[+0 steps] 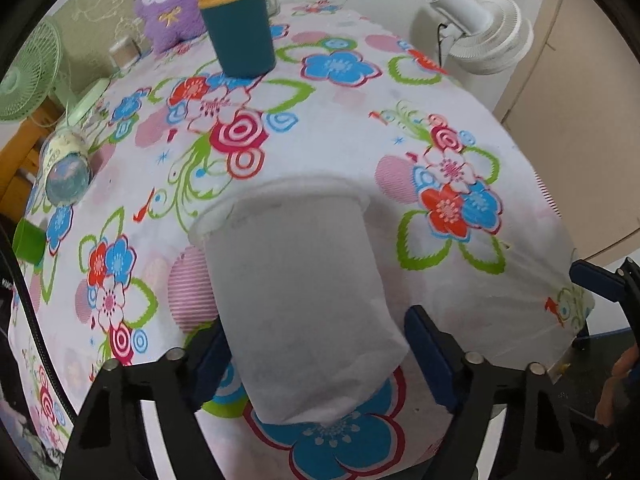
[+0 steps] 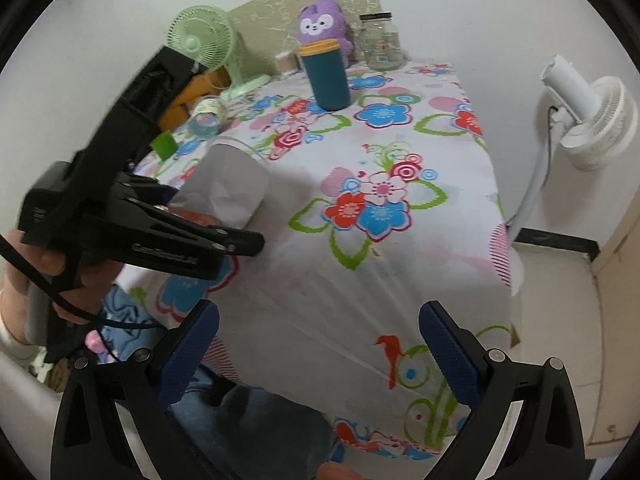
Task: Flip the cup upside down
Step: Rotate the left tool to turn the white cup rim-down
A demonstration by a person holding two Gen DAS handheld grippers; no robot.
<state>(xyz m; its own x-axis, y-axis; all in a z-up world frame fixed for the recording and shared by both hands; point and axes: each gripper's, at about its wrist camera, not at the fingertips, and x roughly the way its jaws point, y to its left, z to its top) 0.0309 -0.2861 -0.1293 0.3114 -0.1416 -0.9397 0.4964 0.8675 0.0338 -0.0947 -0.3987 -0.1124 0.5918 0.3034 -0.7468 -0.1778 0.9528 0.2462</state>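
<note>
A frosted white plastic cup (image 1: pixel 296 292) sits between the blue pads of my left gripper (image 1: pixel 320 348), tilted, its rim pointing away toward the floral tablecloth (image 1: pixel 460 120) and its base toward the camera. The left pad touches the cup; a small gap shows at the right pad. In the right wrist view the cup (image 2: pixel 228 184) leans rim-up to the far left, with the left gripper's black body (image 2: pixel 132 224) beside it. My right gripper (image 2: pixel 320 348) is open and empty above the table's near edge.
A teal cup with a yellow rim (image 1: pixel 240 28) stands at the back, by a purple plush toy (image 1: pixel 168 4) and a glass jar (image 2: pixel 380 42). A clear cup (image 1: pixel 66 168) lies on its side at the left. Green fan (image 2: pixel 202 38) left, white fan (image 2: pixel 588 120) right.
</note>
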